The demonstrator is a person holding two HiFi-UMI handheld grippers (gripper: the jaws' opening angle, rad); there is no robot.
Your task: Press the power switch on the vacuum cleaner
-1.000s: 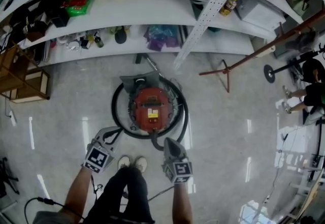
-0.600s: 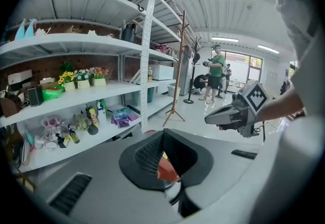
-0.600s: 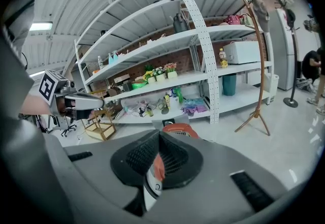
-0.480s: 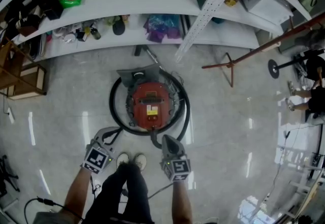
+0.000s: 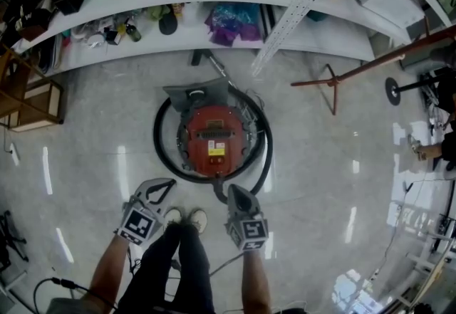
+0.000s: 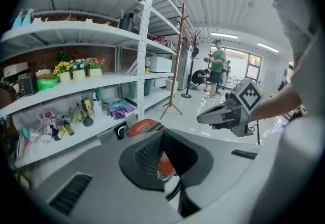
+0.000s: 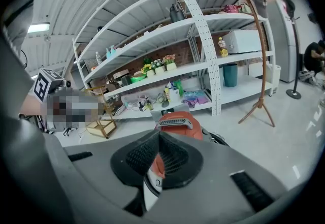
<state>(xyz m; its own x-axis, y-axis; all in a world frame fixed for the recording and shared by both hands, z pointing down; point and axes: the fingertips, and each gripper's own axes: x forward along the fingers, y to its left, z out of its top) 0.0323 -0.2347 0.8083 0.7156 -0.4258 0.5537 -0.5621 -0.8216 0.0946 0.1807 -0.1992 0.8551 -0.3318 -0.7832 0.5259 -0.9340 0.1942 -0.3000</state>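
Note:
A round red vacuum cleaner (image 5: 214,140) stands on the floor ahead of my feet, ringed by its black hose (image 5: 160,152), with a grey handle on top (image 7: 173,123) and a yellow label (image 5: 216,148). I cannot make out its power switch. My left gripper (image 5: 165,185) hovers short of the vacuum's near left side, fingertips touching and nothing held. My right gripper (image 5: 234,195) points at the near edge by the hose, also shut and empty. The vacuum (image 6: 144,126) shows just beyond the left gripper (image 6: 163,134), and beyond the right gripper (image 7: 159,136).
White shelving (image 5: 214,31) with bottles, flowers and bags runs behind the vacuum. A wooden crate (image 5: 32,102) sits at the left and a wooden coat stand (image 5: 335,85) at the right. My shoes (image 5: 187,218) are between the grippers. People stand further off (image 6: 217,73).
The view has tilted down, so the shelves slid up and the vacuum sits slightly lower in frame. Both grippers keep nearly the same place and stay shut.

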